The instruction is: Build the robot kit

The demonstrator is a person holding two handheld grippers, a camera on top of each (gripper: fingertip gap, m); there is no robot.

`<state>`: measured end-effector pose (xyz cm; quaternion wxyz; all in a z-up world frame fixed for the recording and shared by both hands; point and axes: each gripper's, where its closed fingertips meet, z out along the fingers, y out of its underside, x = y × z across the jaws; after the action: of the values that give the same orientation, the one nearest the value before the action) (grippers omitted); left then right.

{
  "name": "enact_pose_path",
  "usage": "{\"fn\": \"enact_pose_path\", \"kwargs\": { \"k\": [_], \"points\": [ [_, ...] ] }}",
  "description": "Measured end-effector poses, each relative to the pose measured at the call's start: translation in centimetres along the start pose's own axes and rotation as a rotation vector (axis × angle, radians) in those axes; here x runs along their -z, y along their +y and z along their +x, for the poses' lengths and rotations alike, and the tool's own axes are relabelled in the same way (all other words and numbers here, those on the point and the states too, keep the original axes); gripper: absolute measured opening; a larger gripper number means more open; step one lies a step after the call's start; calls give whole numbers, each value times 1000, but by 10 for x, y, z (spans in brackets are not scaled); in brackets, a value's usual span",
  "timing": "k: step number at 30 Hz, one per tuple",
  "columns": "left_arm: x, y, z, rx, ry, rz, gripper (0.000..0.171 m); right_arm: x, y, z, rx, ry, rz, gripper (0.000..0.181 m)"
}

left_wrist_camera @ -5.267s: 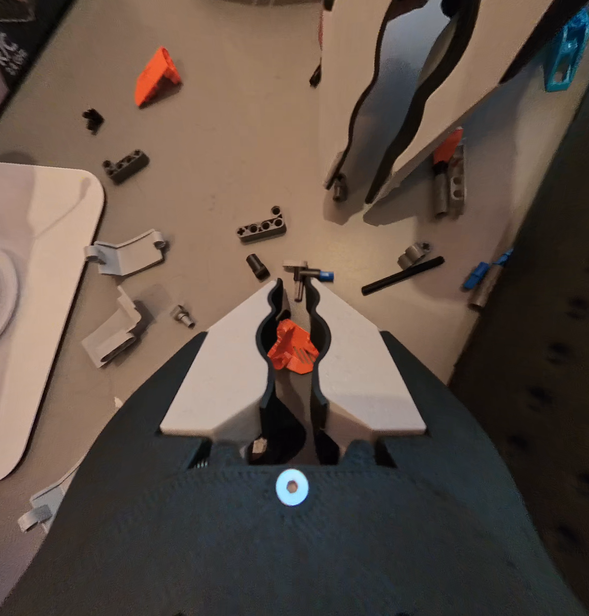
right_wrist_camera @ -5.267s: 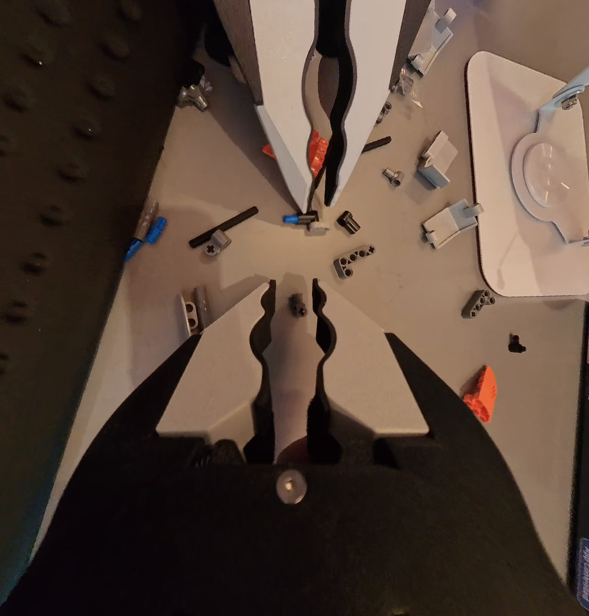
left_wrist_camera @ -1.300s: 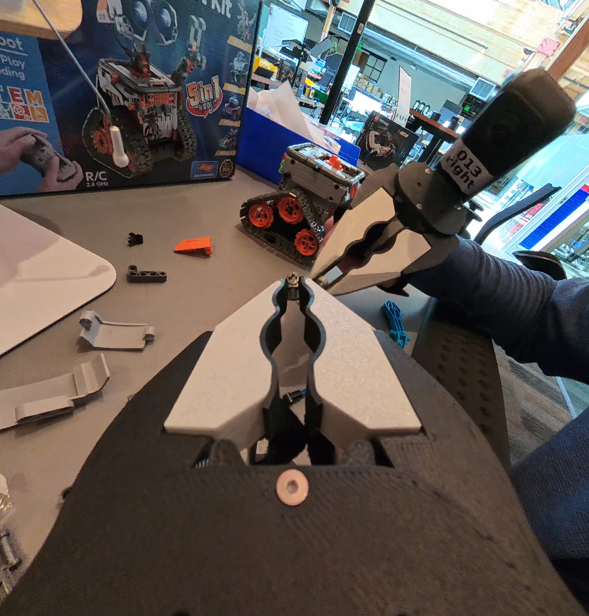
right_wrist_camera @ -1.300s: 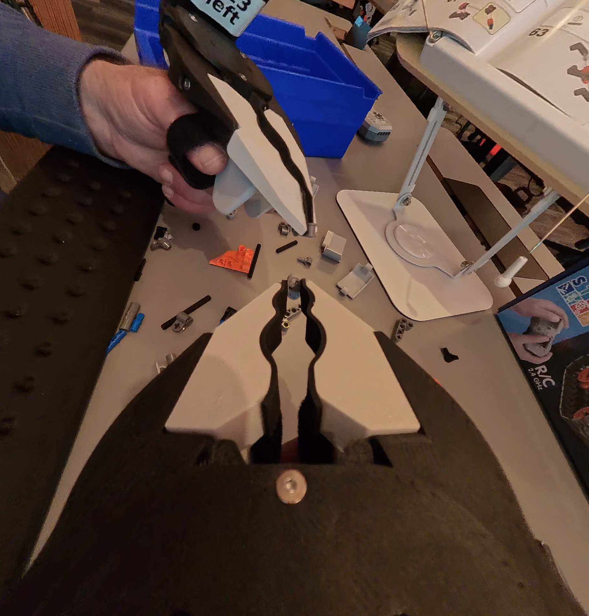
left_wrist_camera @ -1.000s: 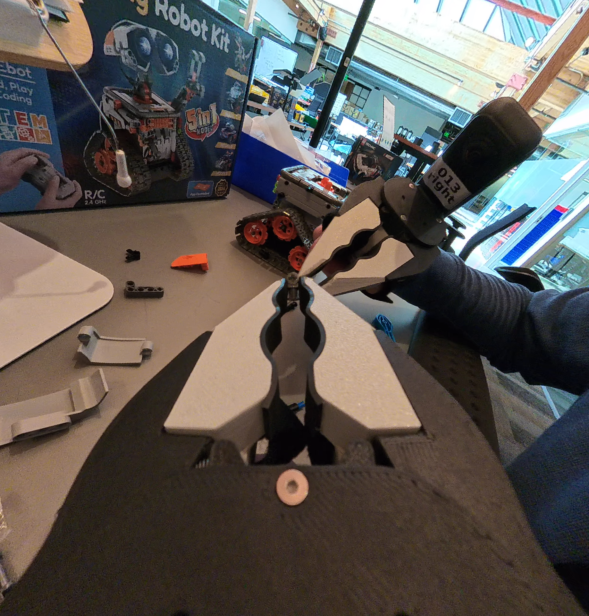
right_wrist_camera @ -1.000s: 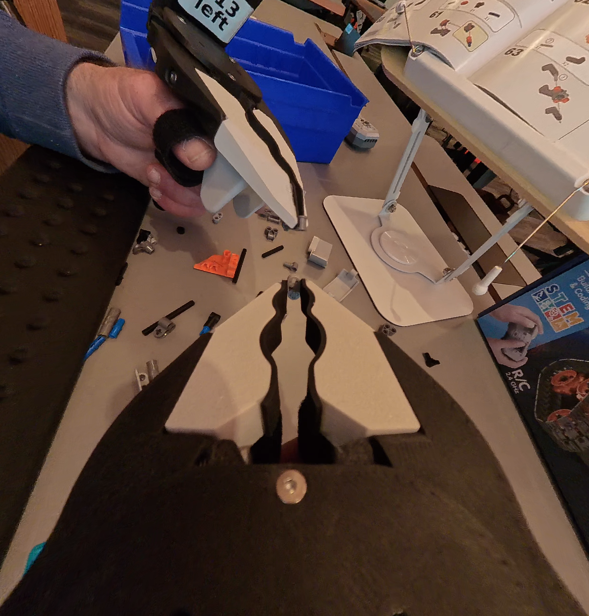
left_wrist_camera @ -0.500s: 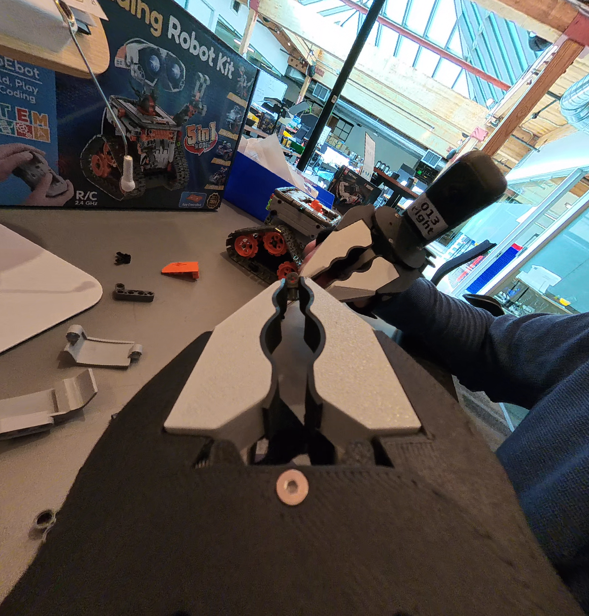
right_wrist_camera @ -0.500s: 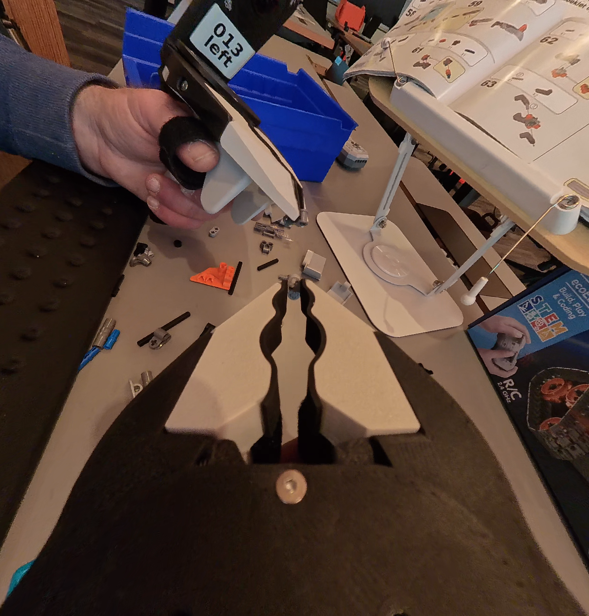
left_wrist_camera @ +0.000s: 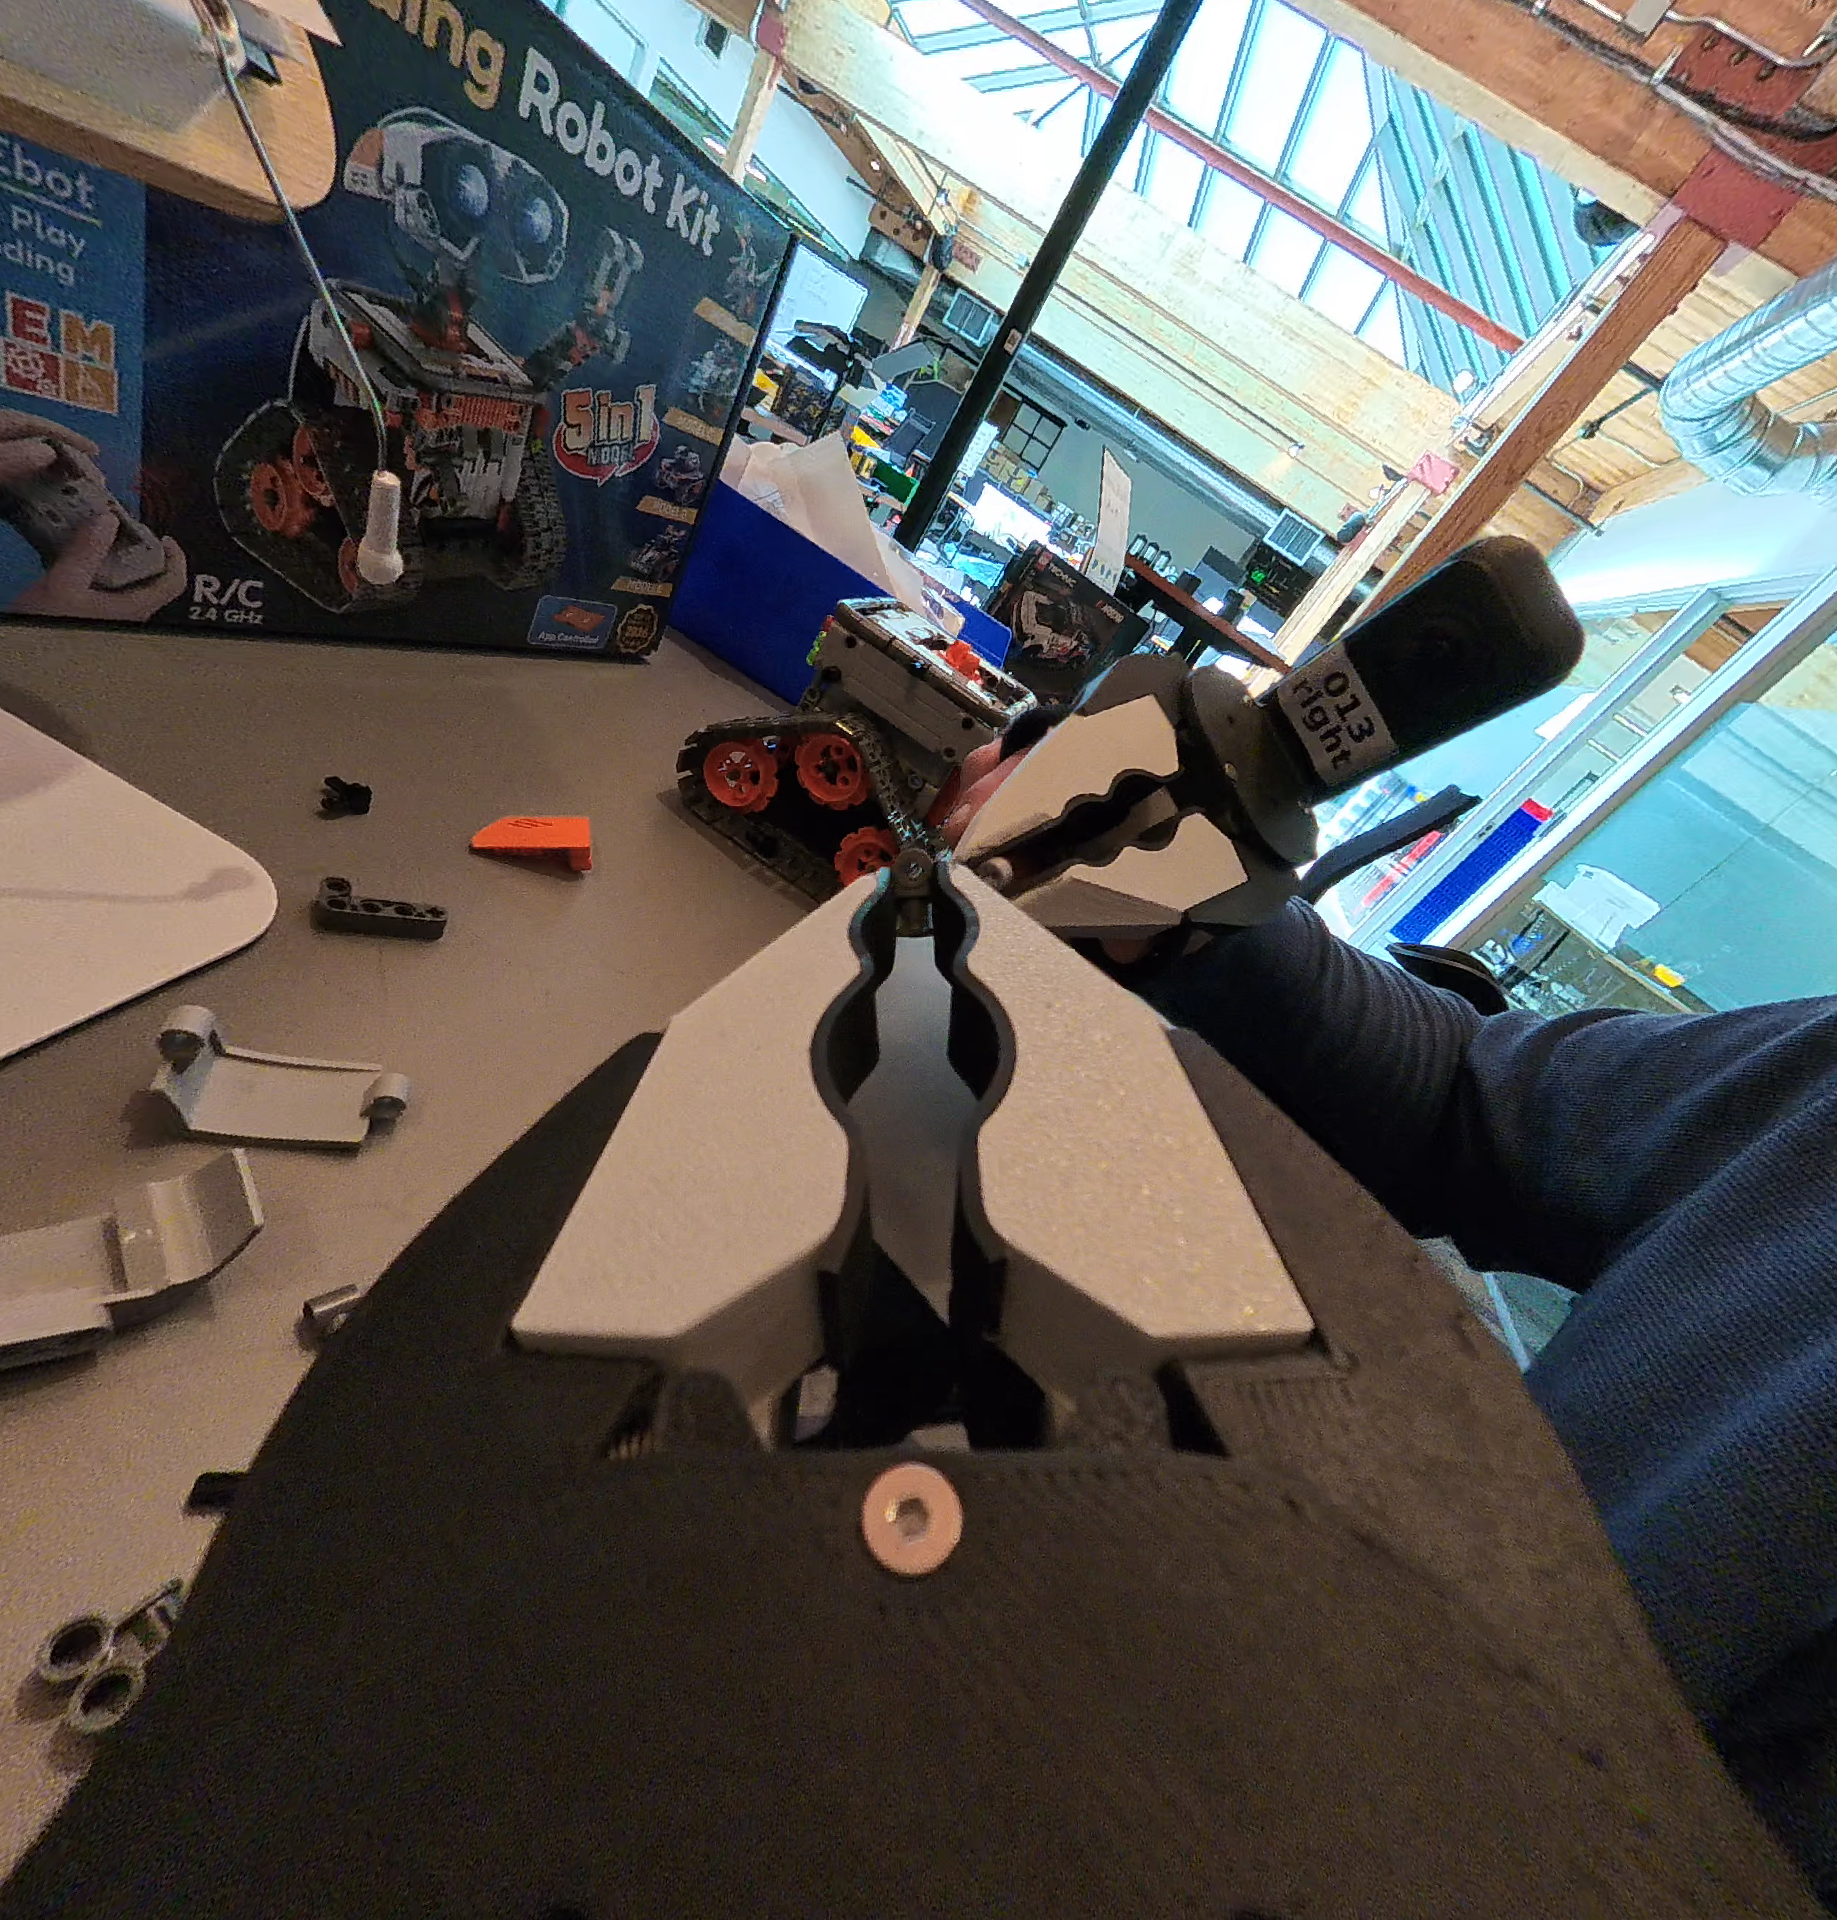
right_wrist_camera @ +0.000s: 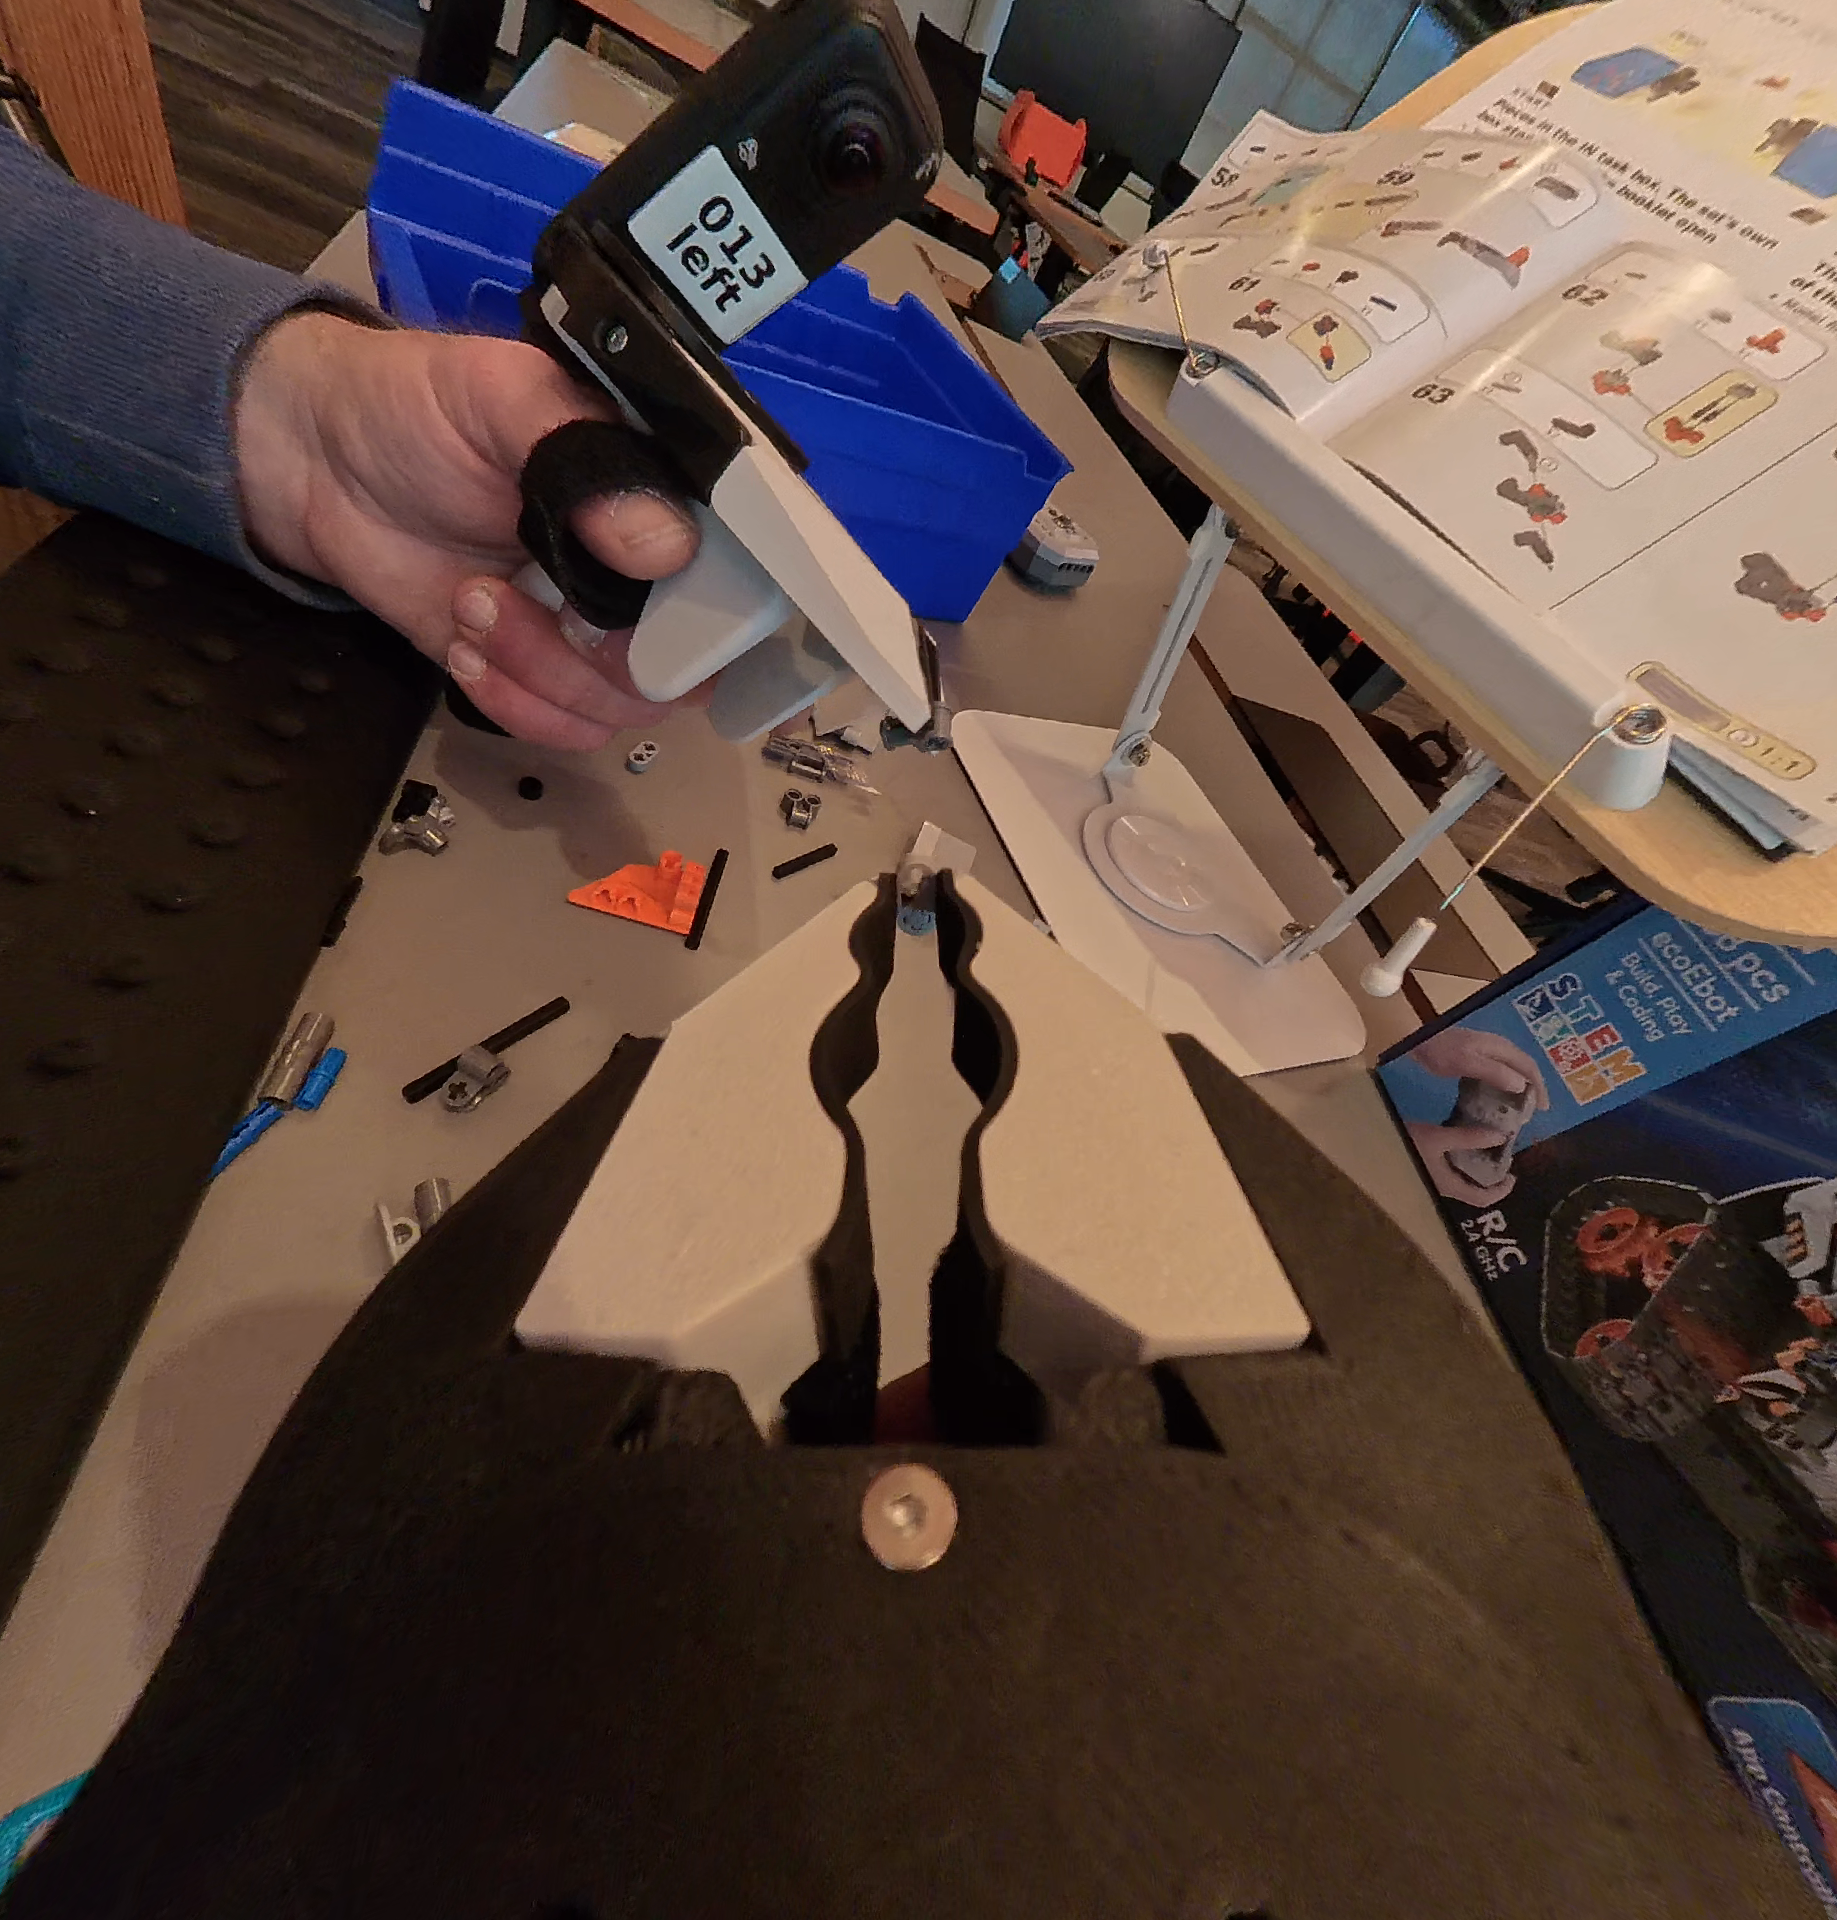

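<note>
Left gripper (left_wrist_camera: 912,896) pinches a small grey pin connector (left_wrist_camera: 911,871) at its tips, lifted above the grey table (left_wrist_camera: 540,727). Right gripper (right_wrist_camera: 915,902) pinches a grey-and-blue peg piece (right_wrist_camera: 913,906), also lifted. In the left wrist view the two tips sit just beside each other, right gripper to the right.

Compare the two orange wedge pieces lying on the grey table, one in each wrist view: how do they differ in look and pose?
The orange wedge in the left wrist view shows a smooth sloped face and lies alone; nearest is a dark grey beam. The orange wedge in the right wrist view shows studs and ribbing, with a black rod against its edge. Both rest loose on the table, untouched by either gripper.
</note>
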<state>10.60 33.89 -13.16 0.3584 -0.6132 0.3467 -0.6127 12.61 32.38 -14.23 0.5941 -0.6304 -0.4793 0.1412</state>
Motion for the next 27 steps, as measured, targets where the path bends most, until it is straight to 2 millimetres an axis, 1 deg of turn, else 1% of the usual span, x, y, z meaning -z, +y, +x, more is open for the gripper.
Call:
{"fn": "enact_pose_path", "kwargs": {
  "k": [4, 6, 8, 10, 12, 13, 15, 22, 24, 26, 27],
  "points": [
    [0, 0, 1, 29, 21, 6, 5, 0, -3, -2, 43, 13, -3, 5],
    [0, -1, 0, 32, 21, 7, 5, 0, 2, -5, 62, -1, -38, 5],
    [0, -1, -1, 23, 12, 5, 5, 1, 12, -7, 73, -20, -88, 5],
    [1, 0, -1, 16, 10, 1, 5, 2, 26, -16, 83, -74, -160, 5],
    [1, 0, -2, 22, 7, -2, 5, 4, 53, -26, 89, -141, -288, 5],
    [1, 0, -2, 21, 4, -3, 6, 5, 64, -30, 119, -153, -337, 5],
    [0, 1, -3, 24, 5, -7, 6, 6, 76, -37, 168, -182, -389, 5],
    [-6, 12, -3, 37, 13, -55, 5, -1, 92, -59, 323, -247, -470, 5],
    [-8, 14, -1, 42, 23, -65, 5, 1, 97, -63, 358, -265, -500, 11],
    [-9, 16, 1, 48, 37, -77, 5, 3, 94, -66, 337, -284, -498, 20],
    [-11, 17, 3, 52, 48, -82, 6, 4, 89, -66, 311, -282, -479, 20]
  ]
}}
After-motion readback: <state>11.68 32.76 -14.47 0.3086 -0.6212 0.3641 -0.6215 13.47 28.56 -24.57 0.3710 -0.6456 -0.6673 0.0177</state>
